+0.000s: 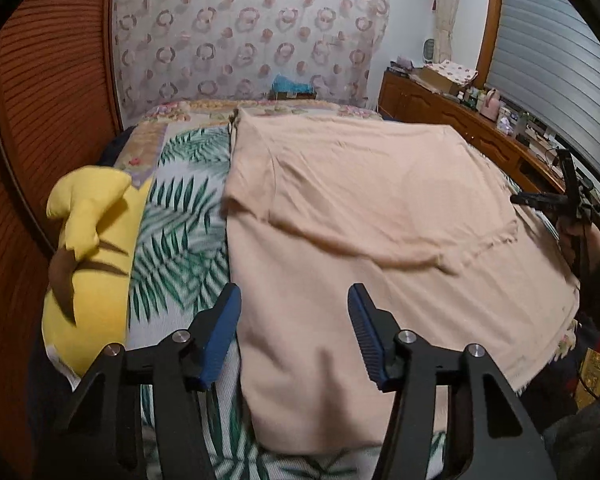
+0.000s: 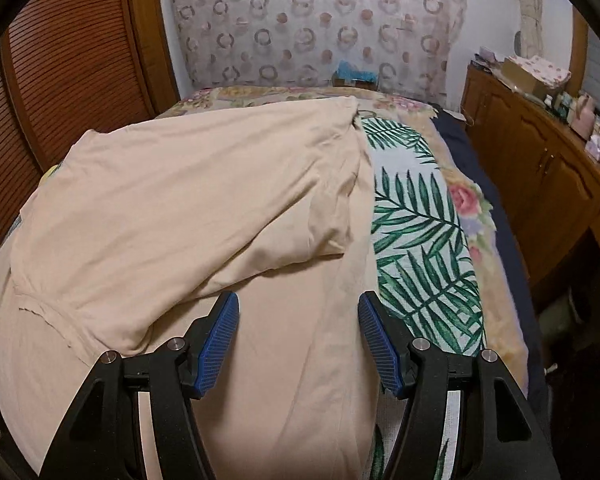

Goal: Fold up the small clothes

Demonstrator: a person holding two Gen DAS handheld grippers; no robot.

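Left wrist view: I'm holding both grippers, left [image 1: 294, 300] and right [image 2: 298, 308], spread over the soft, limp peach shirt [image 1: 360, 208]; I'd pinch its near hem.

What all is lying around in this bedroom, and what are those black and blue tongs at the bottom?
shirt: one, peach, spread on the bed with one sleeve folded in.
bedspread: one, white with green palm leaves and a floral border, under the shirt.
plush toy: one, yellow with brown marks, at the bed's left edge.
patterned cloth: one, pale with pink rings, hanging behind the bed.
cabinet: one, brown wood, right of the bed, cluttered with small items on top.
louvred door: brown, left of the bed.
left tongs: black with blue pads, open, above the shirt's left edge.
right tongs: same colours, open, above the shirt's right edge.
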